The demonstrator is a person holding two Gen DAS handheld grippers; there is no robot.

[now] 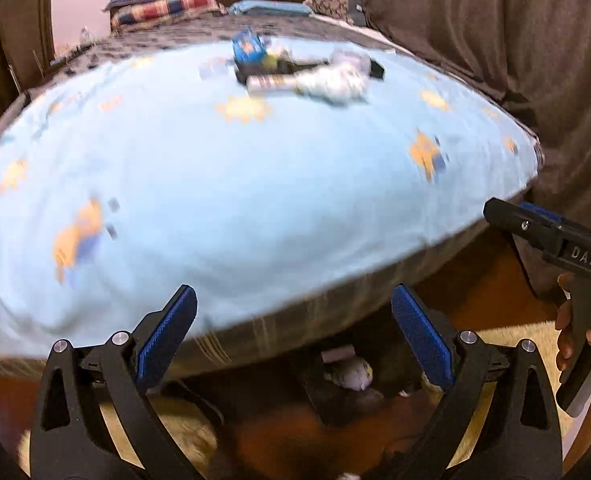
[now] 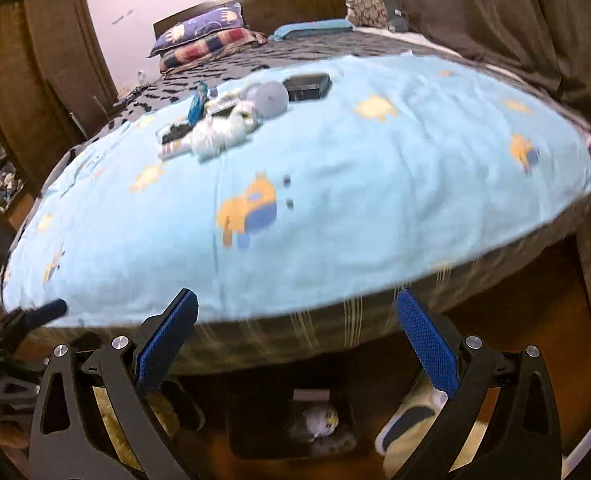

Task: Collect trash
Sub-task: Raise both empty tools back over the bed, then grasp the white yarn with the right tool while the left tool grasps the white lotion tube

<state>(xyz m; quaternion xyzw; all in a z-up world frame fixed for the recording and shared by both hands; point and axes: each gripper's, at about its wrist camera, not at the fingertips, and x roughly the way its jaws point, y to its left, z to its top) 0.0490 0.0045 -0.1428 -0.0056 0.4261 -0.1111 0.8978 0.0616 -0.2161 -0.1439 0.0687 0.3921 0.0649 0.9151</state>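
Observation:
A pile of trash lies far off on the light blue sheet of the bed: crumpled white paper [image 1: 331,80] [image 2: 219,134], a blue wrapper [image 1: 247,46] [image 2: 197,106], a flat printed wrapper [image 1: 265,82] [image 2: 173,140] and a black tray [image 1: 375,69] [image 2: 307,86]. A dark bin [image 1: 335,396] [image 2: 291,420] stands on the floor below the bed edge with crumpled paper inside. My left gripper [image 1: 293,336] is open and empty above the bin. My right gripper [image 2: 297,340] is open and empty above the bin; it also shows in the left wrist view [image 1: 507,216].
The bed's near edge [image 2: 315,320] overhangs the floor just ahead. Pillows [image 2: 203,36] lie at the headboard. A brown curtain [image 1: 495,40] hangs at right, a wooden wardrobe [image 2: 43,60] at left. A slipper [image 2: 407,424] lies on the rug.

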